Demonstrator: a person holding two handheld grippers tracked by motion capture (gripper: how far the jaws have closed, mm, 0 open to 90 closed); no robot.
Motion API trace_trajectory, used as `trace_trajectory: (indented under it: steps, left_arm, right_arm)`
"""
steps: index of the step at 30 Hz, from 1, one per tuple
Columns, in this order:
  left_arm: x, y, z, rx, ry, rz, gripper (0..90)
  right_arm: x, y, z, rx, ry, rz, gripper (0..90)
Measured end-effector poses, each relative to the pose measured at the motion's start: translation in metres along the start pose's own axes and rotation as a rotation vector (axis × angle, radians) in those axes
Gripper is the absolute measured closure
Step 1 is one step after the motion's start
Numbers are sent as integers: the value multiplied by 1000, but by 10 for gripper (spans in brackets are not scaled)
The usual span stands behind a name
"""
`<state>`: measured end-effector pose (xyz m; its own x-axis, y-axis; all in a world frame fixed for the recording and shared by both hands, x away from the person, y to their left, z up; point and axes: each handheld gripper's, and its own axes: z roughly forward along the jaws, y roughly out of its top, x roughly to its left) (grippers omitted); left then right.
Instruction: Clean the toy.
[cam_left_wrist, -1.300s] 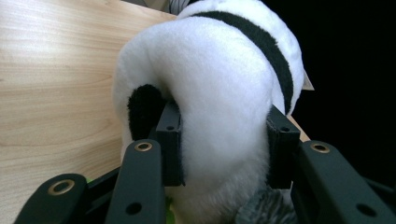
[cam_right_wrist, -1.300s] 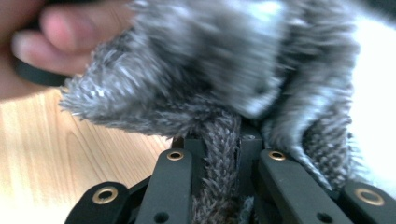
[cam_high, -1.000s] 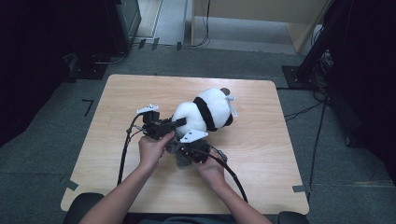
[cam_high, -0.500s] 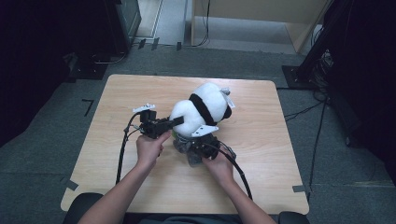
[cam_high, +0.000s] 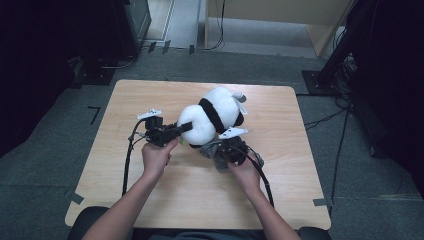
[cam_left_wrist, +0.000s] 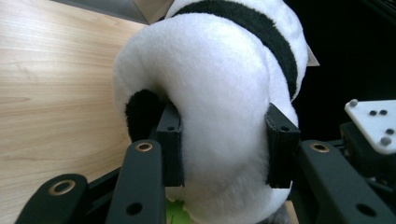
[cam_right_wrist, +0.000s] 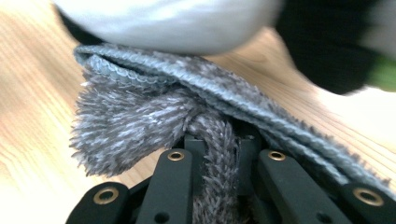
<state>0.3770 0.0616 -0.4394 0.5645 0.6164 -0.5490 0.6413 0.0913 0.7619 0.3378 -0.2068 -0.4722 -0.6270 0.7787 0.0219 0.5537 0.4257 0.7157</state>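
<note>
I'm sitting in what looks like a lab or recording room: a bare wooden desk (cam_high: 150, 200) on grey carpet (cam_high: 360, 200), tape marks (cam_high: 93, 114) on the floor, loose cables (cam_high: 325, 120), and dark equipment stands (cam_high: 350, 55) around me.

wooden table (cam_high: 280, 200): plush panda (cam_high: 212, 116), grey fuzzy cloth (cam_high: 212, 150).

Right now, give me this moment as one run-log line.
left gripper: shut on plush panda | right gripper: shut on grey cloth | table

The plush panda (cam_right_wrist: 168, 23) is blurred and cut off above the grey furry cloth (cam_right_wrist: 140, 121).
</note>
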Motion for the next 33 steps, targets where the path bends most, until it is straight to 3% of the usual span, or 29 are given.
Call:
trace_trajectory:
  steps: [5, 9, 17, 24, 33]
  left_arm:
    - [5, 2, -4, -15, 18, -5, 597]
    - [8, 3, -6, -13, 49, 17, 598]
    - [16, 7, -12, -26, 86, 25, 600]
    - [24, 14, -21, -53, 97, 8, 600]
    - [37, 21, -32, -57, 170, 38, 600]
  right_arm:
    - [-13, 1, -11, -22, -18, 39, 813]
    - [-24, 0, -19, -41, -12, 77, 811]
    - [-39, 2, -33, -43, -19, 95, 811]
    - [-53, 1, -45, -67, -36, 139, 810]
    - [-71, -3, -57, -81, -56, 175, 808]
